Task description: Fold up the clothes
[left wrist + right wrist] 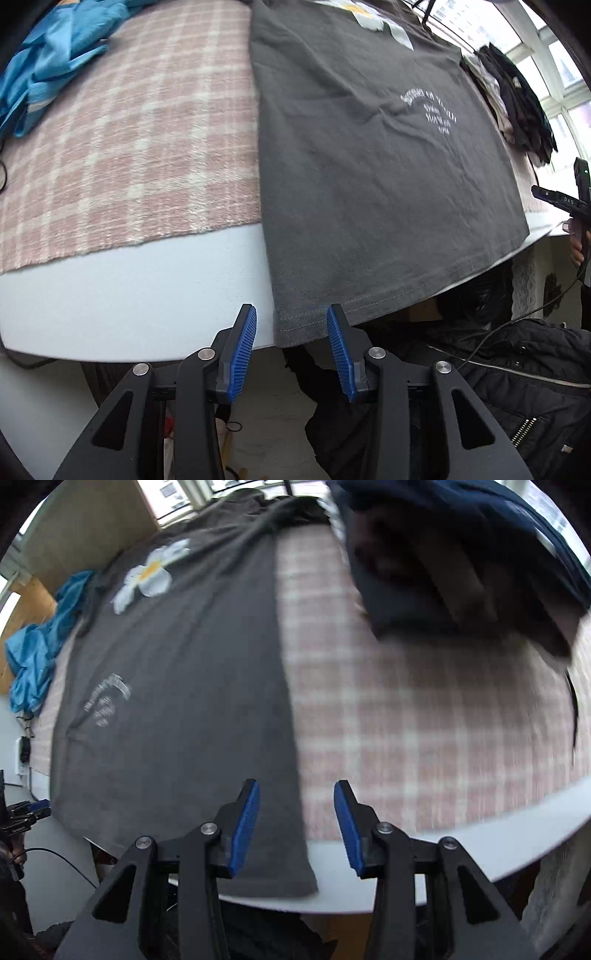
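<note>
Pink and white checks covered the blanket [129, 129] that lay on a white table [129, 295], with bright windows [561, 74] behind it. No boxes or baskets showed in either view. A dark grey T-shirt [369, 166] lay spread flat over the blanket, and its bottom hem hung a little over the near table edge. It had a white flower with a yellow middle [147, 578] printed on it and some small white words [430, 112] that were too tiny to read. The left gripper [291, 354] was open, and its blue pads [243, 354] sat on either side of the shirt's left bottom corner without pinching it. The right gripper [297, 827] was open too, by the shirt's right bottom corner. A crumpled blue cloth [48, 62] sat at the far left of the table. A pile of dark clothes [461, 561] sat on the right side.
</note>
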A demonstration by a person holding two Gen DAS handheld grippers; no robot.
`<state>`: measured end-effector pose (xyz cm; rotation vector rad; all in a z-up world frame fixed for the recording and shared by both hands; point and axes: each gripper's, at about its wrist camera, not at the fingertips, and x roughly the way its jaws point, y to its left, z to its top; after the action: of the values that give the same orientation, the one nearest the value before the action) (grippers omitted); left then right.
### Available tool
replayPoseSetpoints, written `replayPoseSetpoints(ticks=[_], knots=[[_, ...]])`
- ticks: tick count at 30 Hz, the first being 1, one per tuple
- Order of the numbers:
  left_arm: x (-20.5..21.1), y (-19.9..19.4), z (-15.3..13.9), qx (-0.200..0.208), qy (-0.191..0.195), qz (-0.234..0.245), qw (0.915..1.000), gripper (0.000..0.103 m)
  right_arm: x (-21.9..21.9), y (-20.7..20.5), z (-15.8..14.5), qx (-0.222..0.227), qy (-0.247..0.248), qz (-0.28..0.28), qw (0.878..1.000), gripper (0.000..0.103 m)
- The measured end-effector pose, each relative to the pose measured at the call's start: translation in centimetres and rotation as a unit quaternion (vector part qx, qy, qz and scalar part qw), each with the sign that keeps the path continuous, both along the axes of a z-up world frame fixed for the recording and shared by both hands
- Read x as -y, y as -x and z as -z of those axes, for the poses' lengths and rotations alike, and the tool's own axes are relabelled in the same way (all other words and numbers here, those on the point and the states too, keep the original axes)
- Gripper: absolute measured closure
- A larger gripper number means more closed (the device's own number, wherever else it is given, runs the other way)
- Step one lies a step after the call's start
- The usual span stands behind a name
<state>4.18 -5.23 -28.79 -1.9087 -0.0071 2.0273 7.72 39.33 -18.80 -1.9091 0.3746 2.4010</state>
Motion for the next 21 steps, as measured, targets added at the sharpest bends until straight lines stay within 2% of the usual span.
replayPoseSetpoints(ticks=[4, 6, 8, 13, 18, 20, 21], knots=[[-0.6, 0.0, 0.1, 0.0, -0.01, 0.003, 0.9999, 0.073, -0.1, -2.6, 1.1, 0.008, -0.021, 0.005, 1.0, 0.062], [-0.8, 0.0, -0.1, 0.004, -0.031, -0.012, 0.9994, 0.086, -0.3, -3.4, 1.3, 0.008, -0.025, 0.008, 1.0, 0.062], [-1.4, -0.3, -0.3, 0.001, -0.033, -0.006, 0.9994, 0.097, -0.5, -3.9, 1.8, 0.008, -0.021, 0.008, 1.0, 0.062], [-2.5, -0.9, -2.1, -0.021, -0.032, 0.018, 0.9991, 0.098, 0.1, -4.2, 3.6, 0.023, -0.028, -0.018, 0.999, 0.062], [-1.7, -0.4, -3.6, -0.036, -0.028, 0.018, 0.9988, 0.098, 0.8, -4.3, 4.2, 0.013, -0.055, -0.042, 0.998, 0.061], [-1.3, -0.3, -3.8, -0.045, -0.028, 0.017, 0.9984, 0.098, 1.7, -4.3, 4.2, 0.003, -0.059, -0.062, 0.996, 0.074], [-1.2, -0.3, -4.2, -0.052, -0.03, 0.015, 0.9981, 0.098, 2.2, -4.3, 4.2, -0.001, -0.058, -0.07, 0.996, 0.091]])
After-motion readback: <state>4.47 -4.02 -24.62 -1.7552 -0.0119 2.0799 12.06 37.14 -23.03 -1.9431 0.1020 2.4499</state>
